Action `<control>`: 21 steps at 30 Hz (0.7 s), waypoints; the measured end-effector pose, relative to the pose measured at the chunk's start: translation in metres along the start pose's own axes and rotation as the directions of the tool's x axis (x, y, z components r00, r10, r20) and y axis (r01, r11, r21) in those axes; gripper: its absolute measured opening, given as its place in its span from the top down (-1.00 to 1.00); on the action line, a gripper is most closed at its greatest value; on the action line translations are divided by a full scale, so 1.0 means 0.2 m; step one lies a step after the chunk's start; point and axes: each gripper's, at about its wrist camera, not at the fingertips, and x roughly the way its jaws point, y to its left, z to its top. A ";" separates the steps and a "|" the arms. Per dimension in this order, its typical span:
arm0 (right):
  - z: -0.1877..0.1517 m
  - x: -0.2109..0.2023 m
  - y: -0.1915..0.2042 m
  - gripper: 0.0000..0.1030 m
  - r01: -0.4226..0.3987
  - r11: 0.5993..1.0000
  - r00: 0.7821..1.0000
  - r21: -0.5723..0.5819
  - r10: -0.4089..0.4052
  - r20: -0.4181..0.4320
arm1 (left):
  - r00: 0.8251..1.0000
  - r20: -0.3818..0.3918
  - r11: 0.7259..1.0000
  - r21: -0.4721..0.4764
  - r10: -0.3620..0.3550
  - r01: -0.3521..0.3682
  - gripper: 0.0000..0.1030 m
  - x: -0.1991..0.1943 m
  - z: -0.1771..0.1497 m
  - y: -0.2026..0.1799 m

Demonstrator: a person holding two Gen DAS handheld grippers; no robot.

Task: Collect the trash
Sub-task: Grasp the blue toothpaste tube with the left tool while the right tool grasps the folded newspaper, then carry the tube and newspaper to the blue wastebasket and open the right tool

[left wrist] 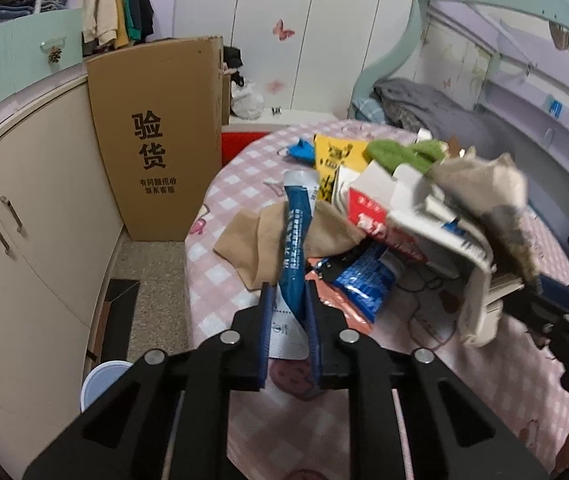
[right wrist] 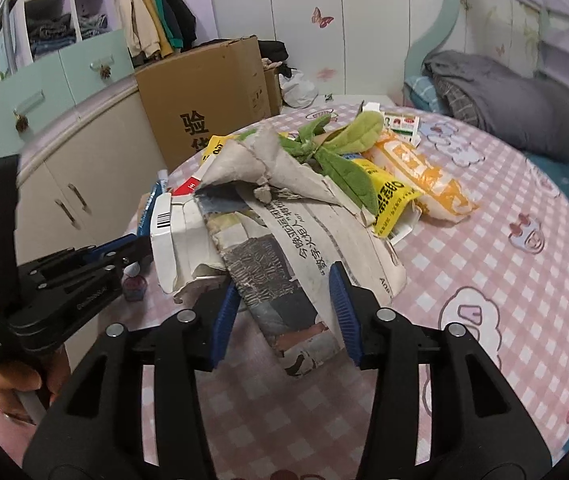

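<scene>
A heap of trash lies on the round pink-checked table [left wrist: 224, 280]. My left gripper [left wrist: 289, 300] is shut on a blue and white packet [left wrist: 294, 240] that sticks up between its pads. My right gripper [right wrist: 282, 280] has its jaws around a crumpled newspaper [right wrist: 304, 240] and holds it; it also shows in the left wrist view [left wrist: 480, 200], lifted and blurred. In the heap are a red and white carton [left wrist: 376, 220], a blue foil wrapper [left wrist: 358, 280], a yellow bag [right wrist: 388, 196], an orange bag [right wrist: 424, 176] and a green cloth [right wrist: 348, 148].
A tall cardboard box [left wrist: 156, 132] stands on the floor left of the table, next to beige cabinets [left wrist: 24, 220]. A white bin [left wrist: 102, 380] sits on the floor below the table's left edge. A bed with grey bedding [right wrist: 504, 96] is behind the table.
</scene>
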 end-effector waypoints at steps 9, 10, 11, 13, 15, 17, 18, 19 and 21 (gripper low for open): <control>-0.02 0.01 0.00 -0.12 -0.011 1.000 1.000 -0.015 0.010 -0.025 | 0.996 0.090 0.999 -0.031 -0.011 0.014 0.71 -0.25 -0.06 -0.03; -0.03 0.01 0.00 -0.12 0.002 1.000 1.000 -0.025 -0.003 -0.019 | 0.995 0.095 0.999 -0.033 -0.014 0.017 0.71 -0.26 -0.07 -0.03; -0.02 0.01 0.01 -0.11 0.020 0.999 1.000 -0.035 -0.020 -0.017 | 0.995 0.098 0.999 -0.033 -0.021 0.024 0.71 -0.28 -0.08 -0.03; -0.03 -0.02 0.03 0.01 0.070 0.996 0.997 -0.062 -0.069 0.019 | 0.994 0.104 0.999 -0.034 -0.031 0.034 0.71 -0.31 -0.09 -0.05; -0.02 -0.06 0.05 0.11 0.125 0.989 0.991 -0.083 -0.120 0.060 | 0.992 0.117 0.998 -0.032 -0.041 0.045 0.71 -0.35 -0.10 -0.06; 0.00 -0.08 0.07 0.18 0.165 0.981 0.984 -0.103 -0.157 0.089 | 0.991 0.123 0.998 -0.031 -0.050 0.054 0.71 -0.37 -0.10 -0.07; 0.01 -0.07 0.07 0.18 0.189 0.975 0.979 -0.118 -0.179 0.095 | 0.991 0.124 0.998 -0.028 -0.056 0.060 0.71 -0.37 -0.10 -0.08; 0.02 -0.07 0.07 0.26 0.199 0.972 0.977 -0.127 -0.188 0.098 | 0.991 0.123 0.998 -0.026 -0.059 0.063 0.71 -0.38 -0.10 -0.09; 0.04 -0.02 0.06 0.58 0.212 0.965 0.976 -0.153 -0.200 0.086 | 0.991 0.121 0.997 -0.025 -0.065 0.068 0.71 -0.38 -0.10 -0.10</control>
